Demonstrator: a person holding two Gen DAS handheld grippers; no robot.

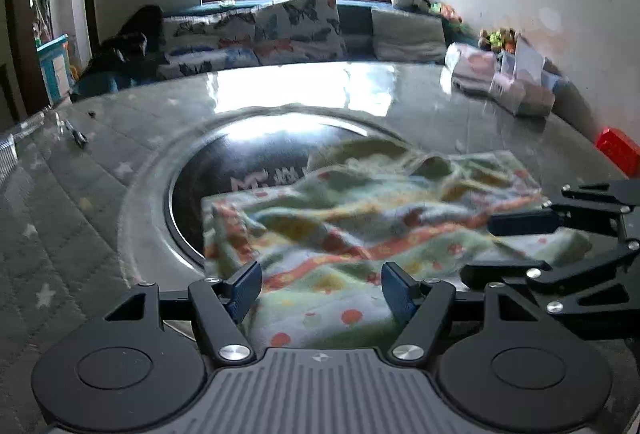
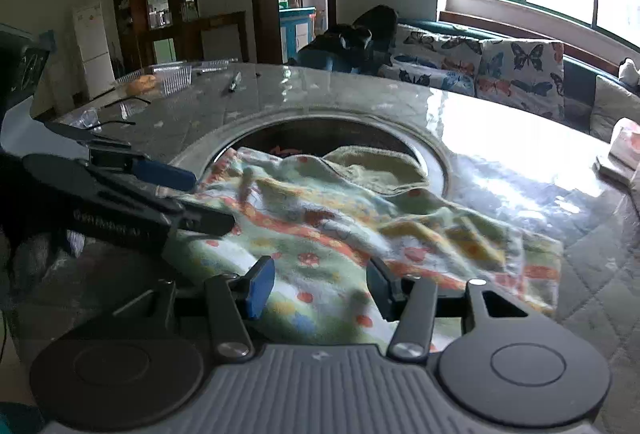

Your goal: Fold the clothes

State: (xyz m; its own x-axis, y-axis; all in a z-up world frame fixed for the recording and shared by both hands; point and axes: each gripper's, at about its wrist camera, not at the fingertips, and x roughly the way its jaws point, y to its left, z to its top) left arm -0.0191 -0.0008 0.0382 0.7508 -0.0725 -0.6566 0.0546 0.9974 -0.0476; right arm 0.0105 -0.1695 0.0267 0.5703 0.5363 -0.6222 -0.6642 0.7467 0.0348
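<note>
The patterned cloth (image 1: 360,234) lies rumpled on the glossy surface (image 1: 280,94), its far edge draped over the round dark inset (image 1: 240,158) in the middle, with a plain yellowish underside turned up at the back. Both tools sit at its near edge. The left hand-held gripper (image 1: 320,290) has its jaws apart, cloth under and between them, nothing pinched. The right hand-held gripper (image 2: 320,288) is likewise released, its pads (image 2: 260,286) standing clear either side of the fabric.

The step in hand looks like getting a fresh hold on the near hem to make a fold. To do it well, each jaw should bite a single layer close to a corner, not a bunched ridge, and both should close before either lifts. The creases across the middle want pulling taut first, or the fold will trap them.
</note>
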